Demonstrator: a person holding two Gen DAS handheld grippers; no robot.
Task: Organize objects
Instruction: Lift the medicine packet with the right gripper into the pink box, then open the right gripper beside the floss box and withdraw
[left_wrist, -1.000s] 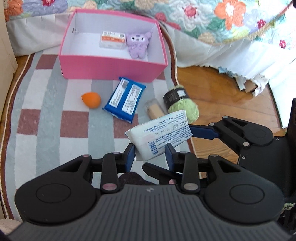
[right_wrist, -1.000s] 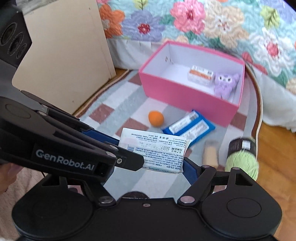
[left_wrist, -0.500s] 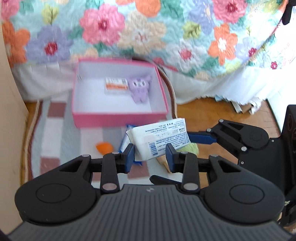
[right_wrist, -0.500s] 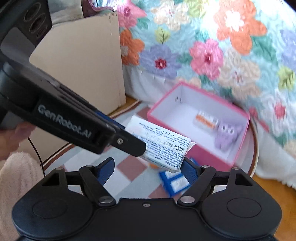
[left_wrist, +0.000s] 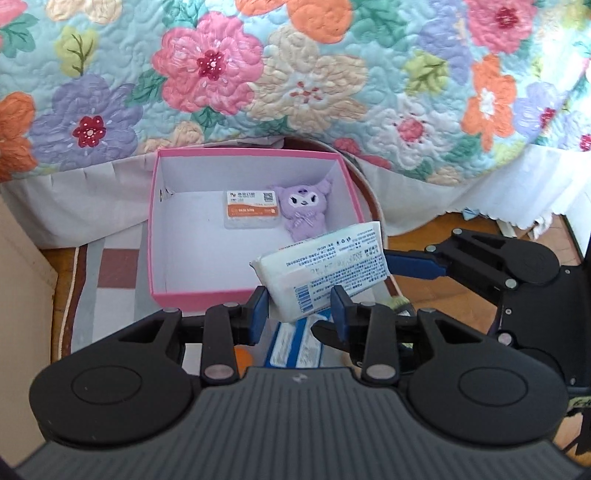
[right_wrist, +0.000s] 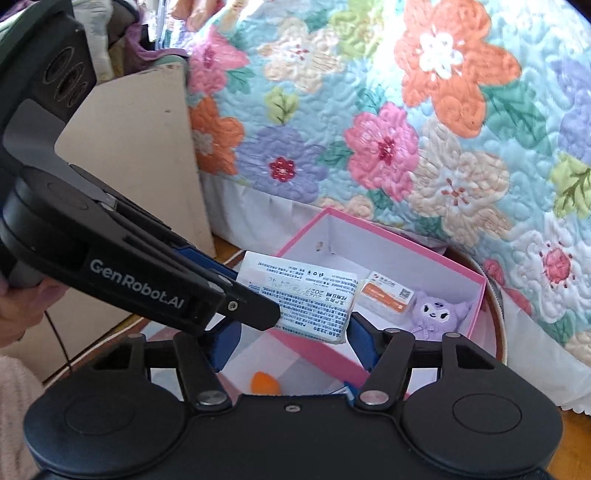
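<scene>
I held the white tissue pack (left_wrist: 325, 275) clamped in the left gripper (left_wrist: 299, 308), over the pink box's (left_wrist: 207, 295) near-right corner for dropping; the right gripper's (right_wrist: 291, 343) jaws, just closing, bracketed it to steady it.

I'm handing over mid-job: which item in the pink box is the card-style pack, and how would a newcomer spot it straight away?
Find the floral quilted bedspread; the open pink cardboard box sits on the rug below it. Inside, by the far wall, lies a flat white rectangular pack with an orange band. It touches the purple plush toy on its right, and it alone is hard-edged and printed.
</scene>
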